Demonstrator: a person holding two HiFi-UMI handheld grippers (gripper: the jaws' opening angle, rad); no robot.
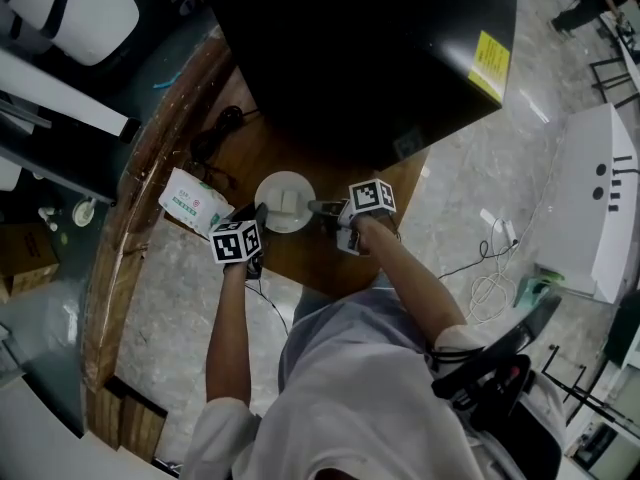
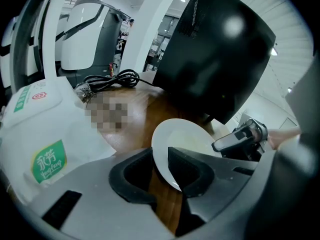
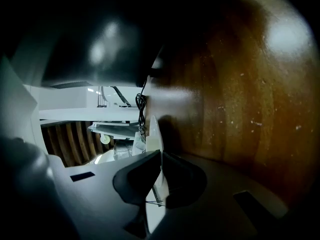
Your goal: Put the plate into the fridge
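Plate, 1 only: right hand-held gripper pinches its rim, left hand-held gripper gapes around its edge.

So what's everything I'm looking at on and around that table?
plate: one, white, in front of the fridge, between the grippers
fridge: one, black, on the table's far side
tissue pack: one, white and green, left of the plate
cable: one, black, coiled left of the fridge
table: one, brown wood, curved edge
left gripper: one, grey, open, plate's rim between its jaws
right gripper: one, grey, shut on the plate's rim
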